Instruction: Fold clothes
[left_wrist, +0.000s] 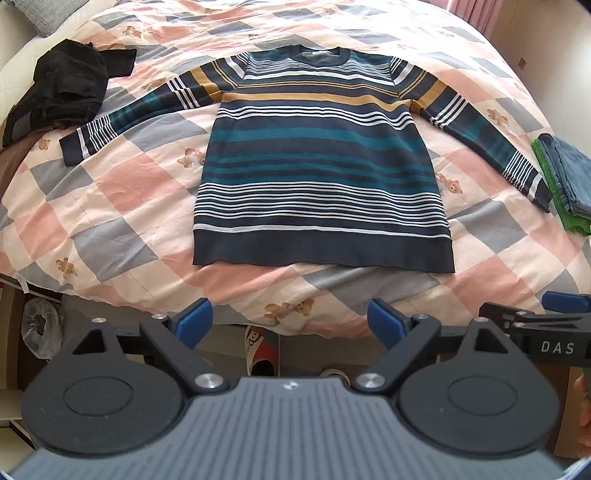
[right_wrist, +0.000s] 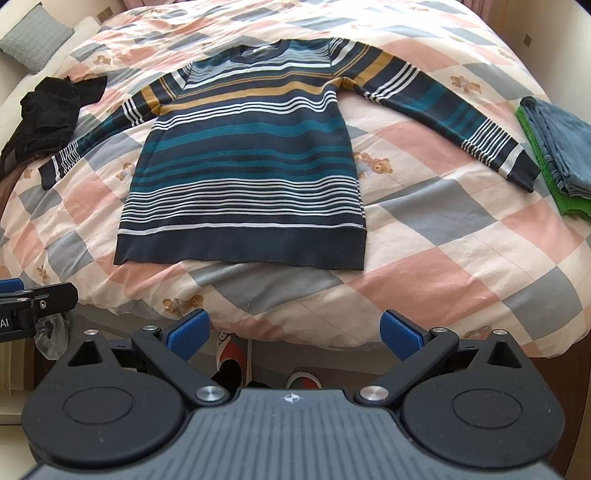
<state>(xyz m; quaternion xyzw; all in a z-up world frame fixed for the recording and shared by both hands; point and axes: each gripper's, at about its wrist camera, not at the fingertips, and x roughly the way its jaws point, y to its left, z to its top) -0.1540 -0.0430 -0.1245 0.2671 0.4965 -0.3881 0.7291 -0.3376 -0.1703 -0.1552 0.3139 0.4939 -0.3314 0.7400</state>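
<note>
Sweater: a long-sleeved knit sweater striped in navy, teal, white and mustard (left_wrist: 317, 155) lies flat on the bed, face up, collar at the far side, hem toward the near edge, both sleeves spread outward.
Bed: a quilt in pink, grey and cream checks with small bear prints (left_wrist: 122, 206) covers it.
Left tool: the left tool (left_wrist: 290, 319) hangs over the near bed edge, blue pads wide apart, holding nothing.
Right tool: the right tool (right_wrist: 295, 332) sits likewise, pads apart and empty, clear of the hem.
Left of sweater: a crumpled black garment (left_wrist: 62, 92).
Right of sweater: folded blue jeans (right_wrist: 561, 144) on a green cloth (right_wrist: 543, 162), just beside the cuff.
</note>
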